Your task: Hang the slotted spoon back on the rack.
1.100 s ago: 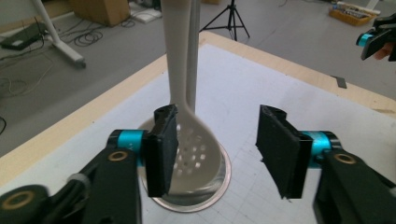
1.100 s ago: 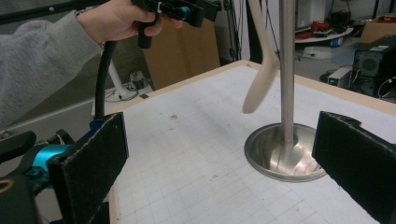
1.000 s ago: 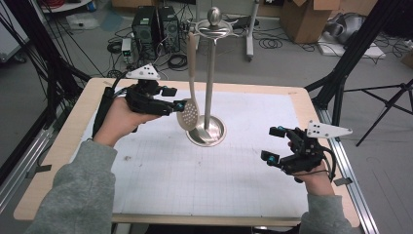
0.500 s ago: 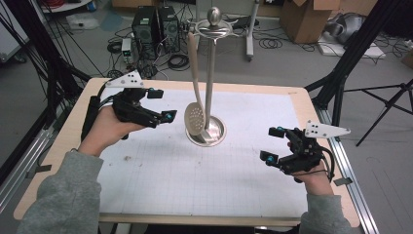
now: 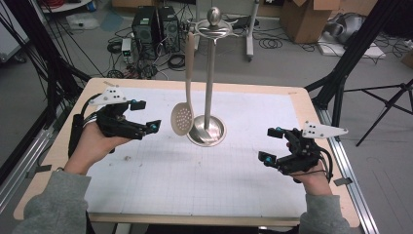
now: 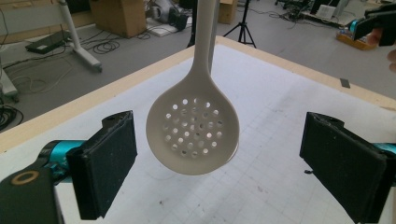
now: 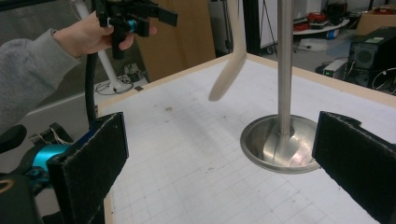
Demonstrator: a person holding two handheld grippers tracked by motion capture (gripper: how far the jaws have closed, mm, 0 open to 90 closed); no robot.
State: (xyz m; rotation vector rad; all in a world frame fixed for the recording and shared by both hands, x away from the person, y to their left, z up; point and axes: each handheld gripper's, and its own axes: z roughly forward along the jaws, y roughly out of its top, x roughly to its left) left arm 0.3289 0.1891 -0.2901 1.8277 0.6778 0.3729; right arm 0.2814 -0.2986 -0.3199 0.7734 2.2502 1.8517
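Note:
A cream slotted spoon (image 5: 182,119) hangs by its long handle from the top ring of a metal utensil stand (image 5: 209,73), with its bowl just above the stand's round base (image 5: 207,131). My left gripper (image 5: 148,115) sits left of the spoon and points at it. Its jaws have just been opening and hold nothing. In the left gripper view the spoon's bowl (image 6: 192,133) hangs free ahead of the wide-apart pads (image 6: 107,163). My right gripper (image 5: 269,144) rests open near the table's right front. In its own view it (image 7: 219,177) faces the stand's pole (image 7: 285,70).
The white gridded mat (image 5: 195,180) covers the wooden table (image 5: 302,95). Past the far edge, computer cases (image 5: 153,24), cables and cardboard boxes (image 5: 307,19) lie on the floor. Black tripod legs (image 5: 355,53) rise at the right.
My left gripper let go of the spoon, opened, and drew back left and down. The spoon's bowl has swung slightly on the stand. The right gripper has stayed still.

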